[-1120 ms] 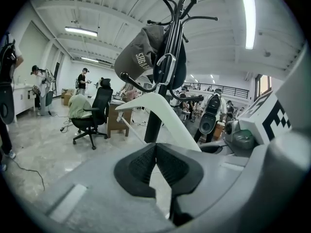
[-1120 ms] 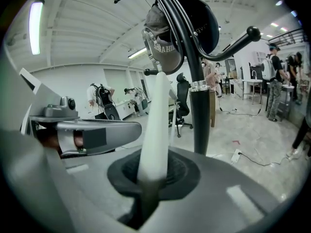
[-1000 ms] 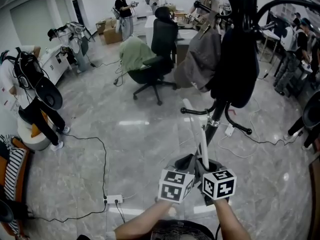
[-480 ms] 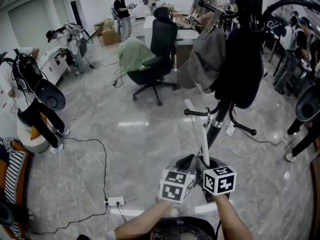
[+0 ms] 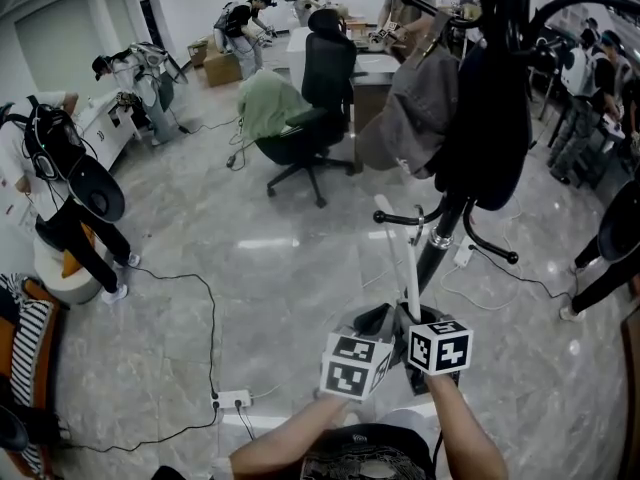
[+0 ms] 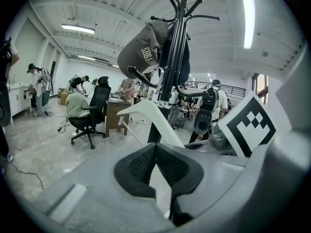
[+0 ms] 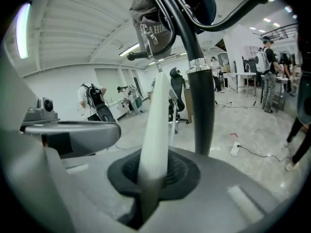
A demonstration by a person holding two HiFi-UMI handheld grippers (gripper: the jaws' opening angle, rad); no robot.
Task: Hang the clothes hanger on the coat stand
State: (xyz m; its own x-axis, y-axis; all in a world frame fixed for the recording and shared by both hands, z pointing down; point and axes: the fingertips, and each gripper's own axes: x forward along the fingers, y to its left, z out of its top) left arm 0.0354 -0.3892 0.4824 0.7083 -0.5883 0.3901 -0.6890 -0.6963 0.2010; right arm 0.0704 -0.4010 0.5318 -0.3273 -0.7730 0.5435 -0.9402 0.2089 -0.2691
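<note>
A white clothes hanger [image 5: 404, 268] stands upright in front of me, its arm [image 7: 158, 120] rising out of my right gripper [image 5: 411, 324], which is shut on it. My left gripper [image 5: 378, 324] sits close beside the right one, its pads [image 6: 138, 166] pinched together with a white part of the hanger [image 6: 146, 114] between them. The black coat stand [image 5: 443, 230] rises just beyond the hanger, to the right. A grey cap [image 5: 415, 108] and a dark bag [image 5: 490, 128] hang from its hooks. Its pole [image 7: 199, 96] is right behind the hanger arm.
The stand's curved feet [image 5: 492, 250] spread over the marble floor, next to a white power strip [image 5: 461, 257]. A black office chair [image 5: 312, 118] draped with a green garment stands further back. Another power strip [image 5: 230, 400] and cables lie at the lower left. Several people stand around.
My right gripper has sunk slightly with the hanger. The left gripper has stayed where it was. People at the back have shifted.
</note>
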